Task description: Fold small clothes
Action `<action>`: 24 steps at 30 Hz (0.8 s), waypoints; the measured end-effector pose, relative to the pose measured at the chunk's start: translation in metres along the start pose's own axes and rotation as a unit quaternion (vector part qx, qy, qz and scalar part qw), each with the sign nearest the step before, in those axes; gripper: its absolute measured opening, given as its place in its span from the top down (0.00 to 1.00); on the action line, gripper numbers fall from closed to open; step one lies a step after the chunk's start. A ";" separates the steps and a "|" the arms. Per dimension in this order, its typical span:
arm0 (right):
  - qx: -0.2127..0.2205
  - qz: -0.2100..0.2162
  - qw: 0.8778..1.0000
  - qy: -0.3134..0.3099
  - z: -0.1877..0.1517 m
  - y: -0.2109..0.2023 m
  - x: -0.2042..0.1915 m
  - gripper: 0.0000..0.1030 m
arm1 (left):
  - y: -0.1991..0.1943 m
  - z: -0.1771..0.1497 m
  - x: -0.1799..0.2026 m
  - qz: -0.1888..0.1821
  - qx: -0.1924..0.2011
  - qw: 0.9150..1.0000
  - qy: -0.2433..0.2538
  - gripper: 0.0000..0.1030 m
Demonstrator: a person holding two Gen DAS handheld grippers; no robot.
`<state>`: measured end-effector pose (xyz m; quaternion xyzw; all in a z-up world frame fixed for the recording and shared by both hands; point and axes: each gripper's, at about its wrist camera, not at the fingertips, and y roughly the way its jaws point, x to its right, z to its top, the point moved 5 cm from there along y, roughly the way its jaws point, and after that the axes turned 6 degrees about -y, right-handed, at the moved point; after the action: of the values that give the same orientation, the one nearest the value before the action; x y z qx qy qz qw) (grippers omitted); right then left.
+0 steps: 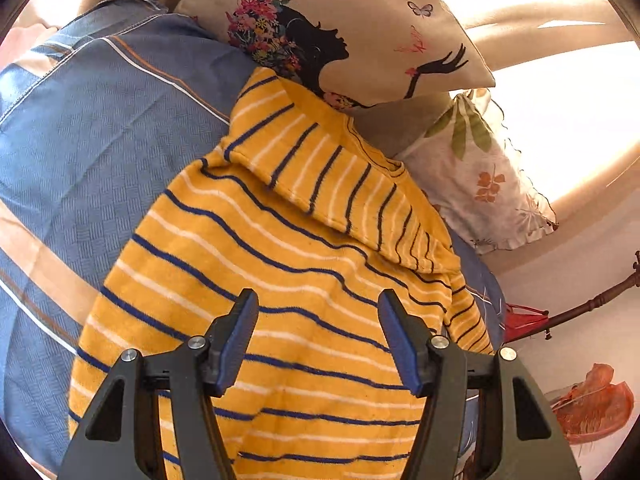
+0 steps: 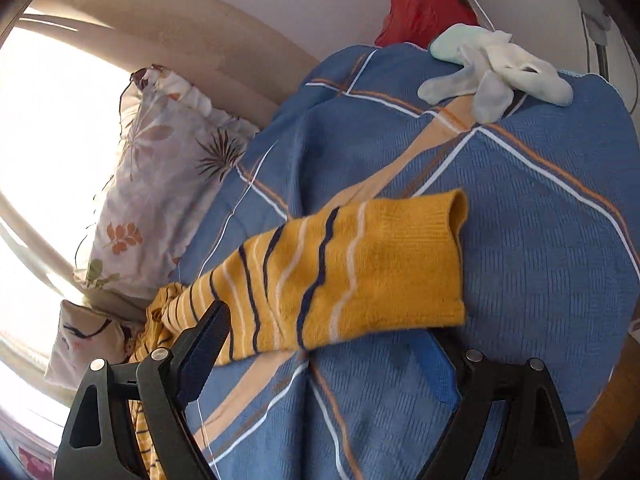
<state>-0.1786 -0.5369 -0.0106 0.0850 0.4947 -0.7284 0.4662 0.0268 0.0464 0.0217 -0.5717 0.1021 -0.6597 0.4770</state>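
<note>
A yellow sweater with blue and white stripes lies flat on a blue checked bedspread. One of its sleeves is folded across the upper body. My left gripper hovers over the sweater's middle, open, with nothing pinched between the blue pads. In the right wrist view the other sleeve stretches out over the bedspread, its ribbed cuff pointing right. My right gripper stands wide open just in front of that sleeve, its pads clear of the cloth.
A beige pillow with a printed silhouette and a white leaf-print pillow lean at the head of the bed. Pale socks lie at the bedspread's far corner, with red cloth behind them.
</note>
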 end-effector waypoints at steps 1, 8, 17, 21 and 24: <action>0.008 0.002 1.000 0.002 0.005 0.003 0.001 0.13 | -0.001 -0.003 0.001 -0.001 0.002 1.000 0.001 0.40; 0.019 0.026 0.999 0.025 0.041 0.000 0.018 0.85 | -0.005 -0.012 -0.011 -0.003 -0.001 1.000 -0.008 0.39; 0.090 0.049 0.992 -0.072 0.099 -0.058 -0.065 0.90 | -0.017 -0.014 -0.010 -0.045 -0.003 0.999 -0.016 0.37; 0.048 0.013 0.991 -0.126 0.079 -0.050 -0.090 0.71 | -0.027 -0.016 -0.017 -0.049 0.005 0.999 -0.015 0.35; 0.049 -0.005 0.993 -0.108 0.059 -0.055 -0.072 0.11 | -0.032 -0.015 -0.024 -0.040 0.013 0.999 -0.011 0.33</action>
<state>-0.1609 -0.5374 0.0958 0.0264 0.4056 -0.7593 0.5082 -0.0048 0.0750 0.0225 -0.5765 0.0650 -0.6732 0.4585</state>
